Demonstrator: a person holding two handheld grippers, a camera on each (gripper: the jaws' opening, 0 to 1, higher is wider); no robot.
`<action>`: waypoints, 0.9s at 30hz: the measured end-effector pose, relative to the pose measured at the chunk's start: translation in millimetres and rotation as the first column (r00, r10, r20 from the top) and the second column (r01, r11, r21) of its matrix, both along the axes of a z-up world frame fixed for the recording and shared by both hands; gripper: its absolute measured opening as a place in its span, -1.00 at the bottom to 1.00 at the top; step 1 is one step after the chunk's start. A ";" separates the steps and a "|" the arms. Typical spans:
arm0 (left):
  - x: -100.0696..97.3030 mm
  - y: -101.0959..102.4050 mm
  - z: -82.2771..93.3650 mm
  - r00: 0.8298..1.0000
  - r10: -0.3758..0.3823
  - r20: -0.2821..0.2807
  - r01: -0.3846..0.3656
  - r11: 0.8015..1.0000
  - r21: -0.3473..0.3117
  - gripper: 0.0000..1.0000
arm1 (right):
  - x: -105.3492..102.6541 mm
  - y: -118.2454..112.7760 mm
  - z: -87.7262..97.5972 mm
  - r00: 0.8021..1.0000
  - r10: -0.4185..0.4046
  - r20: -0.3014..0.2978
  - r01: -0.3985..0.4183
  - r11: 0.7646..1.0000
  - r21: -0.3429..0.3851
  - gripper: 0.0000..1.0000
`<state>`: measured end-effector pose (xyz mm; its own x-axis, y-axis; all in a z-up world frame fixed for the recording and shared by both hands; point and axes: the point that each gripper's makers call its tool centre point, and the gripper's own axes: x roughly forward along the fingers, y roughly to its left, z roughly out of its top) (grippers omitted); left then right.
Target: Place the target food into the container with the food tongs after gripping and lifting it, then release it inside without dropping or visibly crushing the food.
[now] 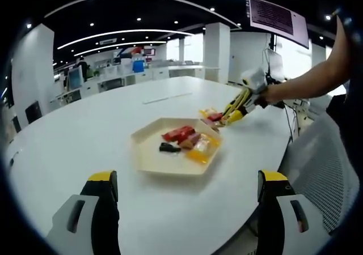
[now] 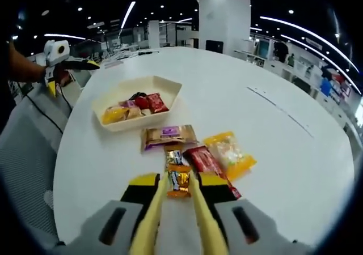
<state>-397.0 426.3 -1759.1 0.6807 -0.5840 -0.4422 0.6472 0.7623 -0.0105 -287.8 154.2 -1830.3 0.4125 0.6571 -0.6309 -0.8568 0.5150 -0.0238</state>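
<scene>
In the right gripper view, the right tool (image 2: 180,182) carries a pair of yellow food tongs (image 2: 152,221) between its jaws, and the tong tips are closed on a small orange-wrapped candy (image 2: 179,182) lying on the white bench (image 2: 272,147). Just beyond that candy lie more wrapped snacks in a loose cluster: another small orange candy (image 2: 177,157), a red packet (image 2: 205,161), a yellow bag (image 2: 229,153) and a tan-and-purple packet (image 2: 168,136). Farther off sits the cream hexagonal tray (image 2: 170,90), which already holds several wrapped pieces, among them a yellow one and red ones. The left tool (image 2: 55,68) shows at the far left edge of that view, held in a hand. In the left gripper view, the left tool (image 1: 187,190) has its jaws wide apart with nothing between them, hanging over the bench (image 1: 85,130) short of the tray (image 1: 148,158). Beyond the tray, the right tool (image 1: 227,118) reaches down with the tongs (image 1: 237,105) to the snacks beside the tray's far edge.
</scene>
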 end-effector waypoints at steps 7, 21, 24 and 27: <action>-0.3 -0.9 -0.4 1.000 -0.007 0.001 0.007 1.000 0.002 0.99 | -4.1 -0.8 0.7 1.000 0.003 -0.008 -0.004 0.999 -0.042 -0.59; 1.0 -0.1 1.8 1.000 -0.002 0.008 0.003 1.000 -0.012 0.99 | 1.0 -3.9 14.9 1.000 -0.011 -0.029 0.010 0.999 -0.044 -0.57; 1.7 0.9 3.4 1.000 0.003 0.014 -0.003 1.000 -0.019 0.99 | 3.2 -2.9 19.2 1.000 -0.009 -0.030 0.007 0.999 -0.047 -0.57; 1.8 0.6 6.0 1.000 0.007 0.015 -0.006 0.999 -0.033 0.99 | 6.7 -3.9 24.6 0.999 -0.017 -0.028 0.016 0.999 -0.046 -0.57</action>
<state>-395.2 426.9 -1753.2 0.6908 -0.5935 -0.4130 0.6425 0.7658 -0.0259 -281.1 150.3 -1805.7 0.4046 0.6203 -0.6720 -0.8490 0.5278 -0.0239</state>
